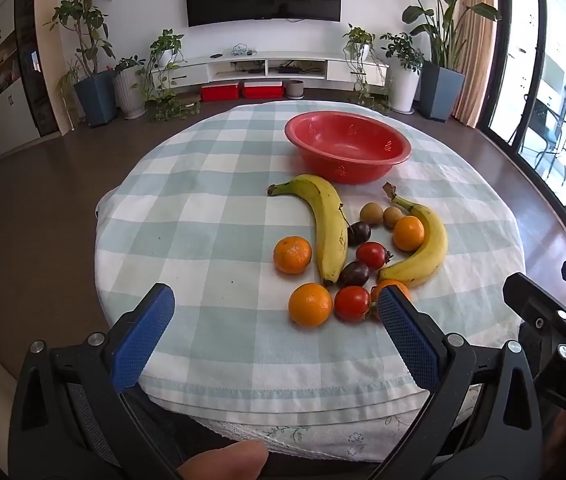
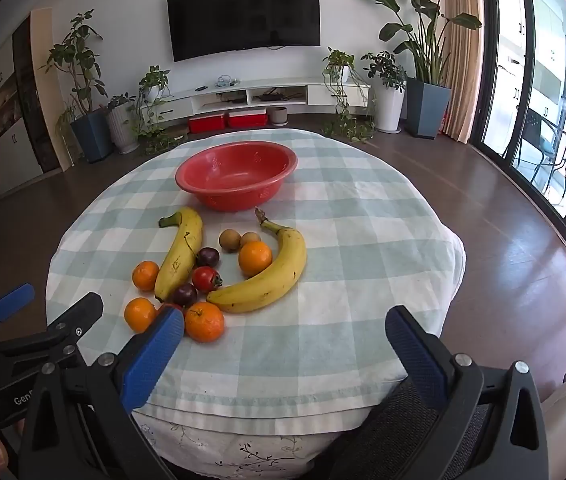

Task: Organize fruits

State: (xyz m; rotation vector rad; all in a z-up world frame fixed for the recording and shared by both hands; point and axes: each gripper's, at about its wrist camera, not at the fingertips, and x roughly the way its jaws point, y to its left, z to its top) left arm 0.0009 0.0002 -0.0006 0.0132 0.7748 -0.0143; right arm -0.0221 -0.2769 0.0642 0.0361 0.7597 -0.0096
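Note:
A red perforated bowl (image 1: 347,146) (image 2: 237,178) stands empty at the far side of the checked tablecloth (image 1: 211,208). In front of it lie two bananas (image 1: 329,226) (image 2: 267,280), several oranges (image 1: 310,304) (image 2: 204,321), two red tomatoes (image 1: 352,303) (image 2: 206,279), dark plums (image 1: 354,273) (image 2: 185,294) and small brown fruits (image 1: 371,213) (image 2: 229,239). My left gripper (image 1: 277,304) hovers open over the near cloth, its right pad beside an orange. My right gripper (image 2: 285,326) is open too, right of the pile, nothing between its pads.
The round table's near edge (image 2: 283,420) shows a floral under-cloth. The right gripper's body (image 1: 555,320) sits at the right of the left wrist view. A thumb (image 1: 227,460) shows below. Potted plants, a TV cabinet and glass doors stand beyond.

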